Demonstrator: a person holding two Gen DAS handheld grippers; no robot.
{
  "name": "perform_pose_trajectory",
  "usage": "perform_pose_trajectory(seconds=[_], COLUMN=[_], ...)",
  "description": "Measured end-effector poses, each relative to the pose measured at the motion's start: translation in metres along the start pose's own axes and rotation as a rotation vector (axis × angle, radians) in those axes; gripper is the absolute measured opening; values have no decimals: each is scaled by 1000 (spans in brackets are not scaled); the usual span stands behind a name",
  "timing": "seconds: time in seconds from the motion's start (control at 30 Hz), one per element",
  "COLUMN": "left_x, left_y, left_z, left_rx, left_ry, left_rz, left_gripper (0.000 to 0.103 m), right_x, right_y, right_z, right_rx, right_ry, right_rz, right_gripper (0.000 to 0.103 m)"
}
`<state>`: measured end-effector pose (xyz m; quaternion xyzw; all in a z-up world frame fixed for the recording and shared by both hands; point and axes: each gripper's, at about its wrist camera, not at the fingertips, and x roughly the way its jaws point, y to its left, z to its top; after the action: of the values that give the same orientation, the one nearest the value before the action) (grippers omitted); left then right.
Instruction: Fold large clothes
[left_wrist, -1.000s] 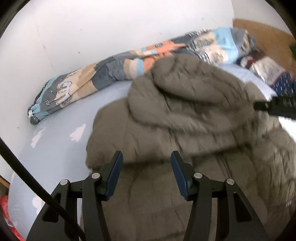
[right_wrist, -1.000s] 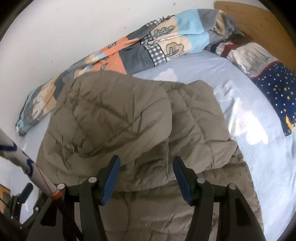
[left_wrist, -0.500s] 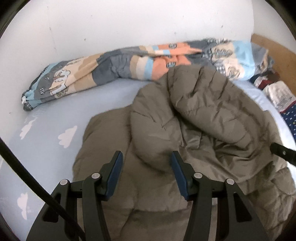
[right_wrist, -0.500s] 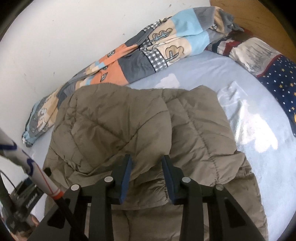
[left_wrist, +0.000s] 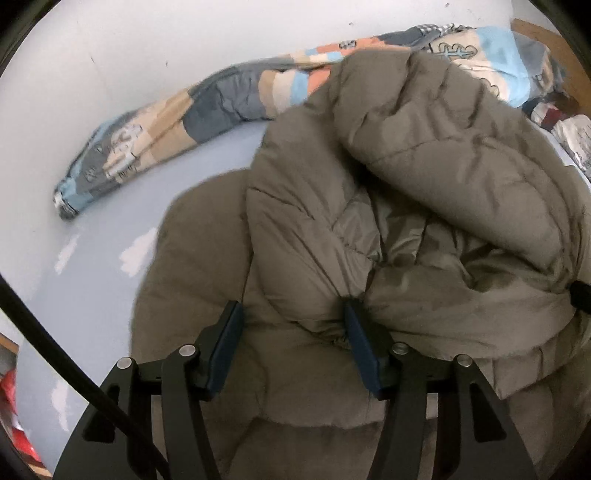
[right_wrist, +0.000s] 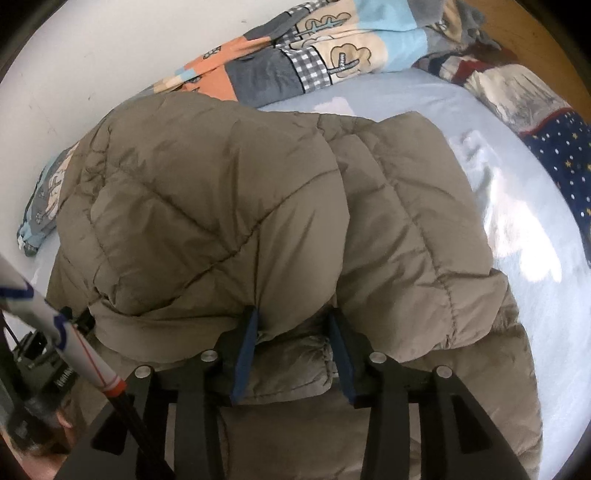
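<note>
Item: padded olive jacket (right_wrist: 229, 206), heaped on a pale blue bedsheet (right_wrist: 461, 122), long axis running away from both cameras toward the wall.
Right gripper (right_wrist: 293, 325): jaws just reopened slightly, a folded puffy edge pinched between the pads.
Left gripper (left_wrist: 291, 325): jaws just eased wider, a bulge between them; grip uncertain.
Surroundings: patchwork quilt (left_wrist: 221, 96) along white wall (left_wrist: 147, 40).

The jacket (left_wrist: 424, 177) runs past the lower and right edges ahead of the left gripper (left_wrist: 293, 317); its hem and sleeves cannot be located. Beyond the tips, the quilt (left_wrist: 155, 144) is blurred, pattern unreadable. Under the right gripper (right_wrist: 291, 325), the jacket hides the sheet (right_wrist: 517, 229). Whether the pads (right_wrist: 245, 347) pinch the fabric is undeterminable.
</note>
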<state>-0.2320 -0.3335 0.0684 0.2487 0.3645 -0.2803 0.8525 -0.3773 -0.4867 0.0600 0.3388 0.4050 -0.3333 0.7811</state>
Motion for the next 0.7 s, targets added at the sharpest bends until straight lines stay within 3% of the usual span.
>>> perform_pose_trajectory(seconds=[0.2,0.47,0.7], left_x=[-45,-106,-146], left_y=[21,57,108], left_z=[-22,-85,-148], left_rx=[-57,-102,-155], left_ry=[-6,77,93], left_rz=[-89,-145,-88], left_gripper=[56,56,62], right_x=[-43,-89,-145], right_y=[7,10,-48], right_z=[1,-32,-80], right_rx=[-11,-45,53], right_ry=[-41,-41,-73], right_rz=[31,47,45], right_gripper=[43,43,48])
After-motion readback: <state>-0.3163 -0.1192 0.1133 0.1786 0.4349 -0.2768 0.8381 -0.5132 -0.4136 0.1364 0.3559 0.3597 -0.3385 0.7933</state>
